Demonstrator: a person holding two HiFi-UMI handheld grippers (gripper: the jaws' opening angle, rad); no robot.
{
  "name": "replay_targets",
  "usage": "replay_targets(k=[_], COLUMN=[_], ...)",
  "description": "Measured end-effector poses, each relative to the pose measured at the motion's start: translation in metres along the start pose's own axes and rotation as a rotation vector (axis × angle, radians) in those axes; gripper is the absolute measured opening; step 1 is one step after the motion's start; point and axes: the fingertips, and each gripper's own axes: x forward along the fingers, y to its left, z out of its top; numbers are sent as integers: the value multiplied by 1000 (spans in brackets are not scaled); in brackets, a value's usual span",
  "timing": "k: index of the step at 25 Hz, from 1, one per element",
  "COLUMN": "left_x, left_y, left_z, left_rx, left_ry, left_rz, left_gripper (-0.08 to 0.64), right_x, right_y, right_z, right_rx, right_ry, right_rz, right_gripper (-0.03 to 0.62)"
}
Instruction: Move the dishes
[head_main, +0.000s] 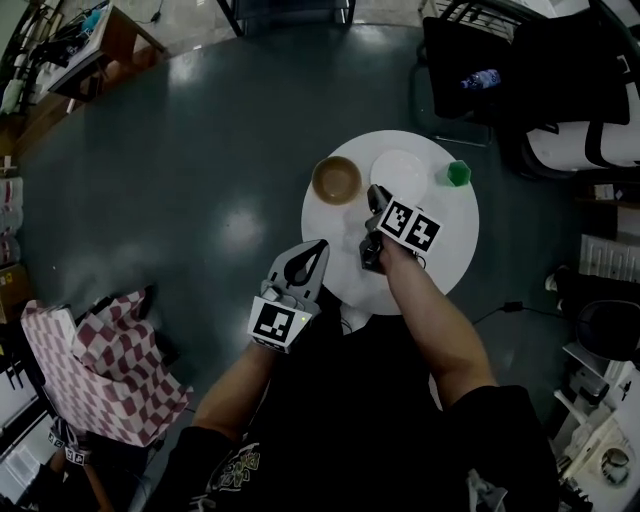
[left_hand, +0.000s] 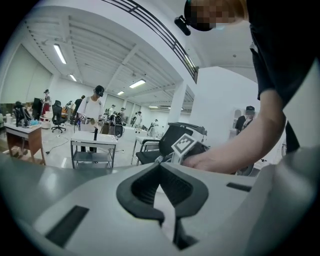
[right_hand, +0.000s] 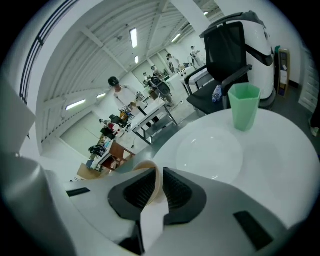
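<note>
A round white table (head_main: 452, 250) bears a tan bowl (head_main: 336, 180), a white plate (head_main: 398, 170) and a green cup (head_main: 458, 173). My right gripper (head_main: 376, 200) hovers over the table just right of the bowl, jaws a narrow gap apart. In the right gripper view the bowl's rim (right_hand: 145, 166) shows through that gap at the gripper's tips (right_hand: 159, 172), and the pads do not press on it. Beyond lie the plate (right_hand: 210, 150) and the cup (right_hand: 244, 106). My left gripper (head_main: 318, 246) is shut and empty at the table's near left edge; its tips (left_hand: 160, 165) meet.
A black office chair (head_main: 470, 60) stands behind the table, seen also as a chair (right_hand: 225, 50) past the cup. A red checked cloth (head_main: 100, 360) lies on the dark floor to my left. Desks, a trolley (left_hand: 92, 150) and people stand far off.
</note>
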Motion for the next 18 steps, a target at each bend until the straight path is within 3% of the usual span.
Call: replay_targets(k=[3,9,18], left_x=[0,-2,5], left_y=[1,-13,-67], left_z=[5,25,56], left_rx=[6,9,13], left_ry=[8,32,45], left_rz=[-9,-56,-97], left_gripper=[6,6,6], right_x=[-31,-109,-207], right_y=[10,31,56], right_z=[11,29,35], right_rx=[-40,-147,-427], right_ry=[-53,-171,-262], right_rz=[55,161,277], right_gripper=[34,25,23])
